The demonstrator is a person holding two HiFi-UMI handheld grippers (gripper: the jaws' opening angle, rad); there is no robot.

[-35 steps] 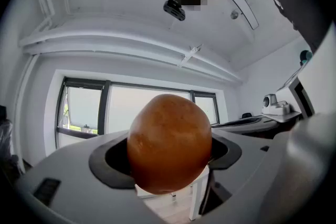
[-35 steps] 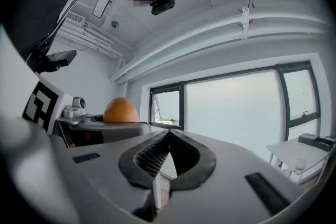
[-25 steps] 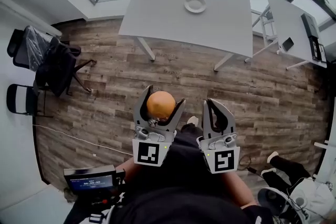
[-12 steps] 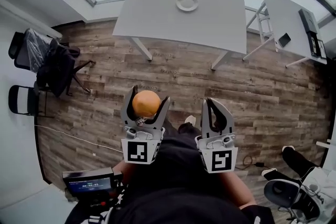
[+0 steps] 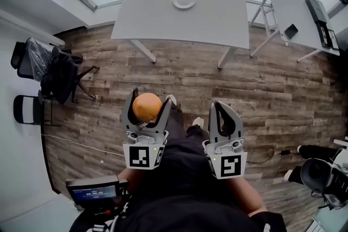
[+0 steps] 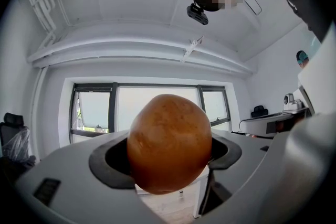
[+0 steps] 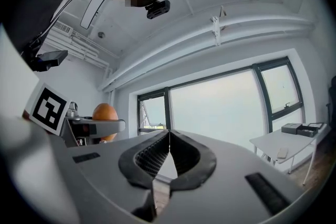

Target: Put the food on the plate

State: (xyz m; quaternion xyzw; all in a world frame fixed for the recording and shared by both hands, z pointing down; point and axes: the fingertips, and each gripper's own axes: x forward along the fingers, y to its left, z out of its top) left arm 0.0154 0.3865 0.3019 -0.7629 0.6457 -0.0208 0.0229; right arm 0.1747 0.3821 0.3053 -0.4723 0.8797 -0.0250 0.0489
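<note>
1. the wooden floor (image 5: 179, 81) is seen stretching from the person up to 12 o'clock. some walking is judged to be left, and a step could be caught on the thin cable (image 5: 70, 140) lying at 8 o'clock.
2. the tabletop (image 5: 217, 19) is placed at 12 o'clock, well apart from both tools. its near edge could be struck if the approach is hurried, and whatever is carried would be jolted.
3. the left hand-held gripper (image 5: 150, 96) is held at 7 o'clock, pinching the food between its two jaws. only two small contact patches are offered by a rounded thing, so a slackened squeeze or a sudden swing could let it slip out.
4. the right hand-held gripper (image 5: 222, 108) is held at 5 o'clock, just beside the left one, with its jaws pressed together on nothing. no catch could be made by it in that state, and the loaded tool could be knocked if the two are brought closer.
5. the plate (image 5: 184, 0) is set at 12 o'clock on the tabletop, toward the far side, and is bare. it looks shallow, so it could be pushed along or overshot by a long reach.
6. the food (image 5: 147, 107), round and orange-brown, is carried over the floor, not over the tabletop. if released from a height, it is judged likely to roll off the plate.
</note>
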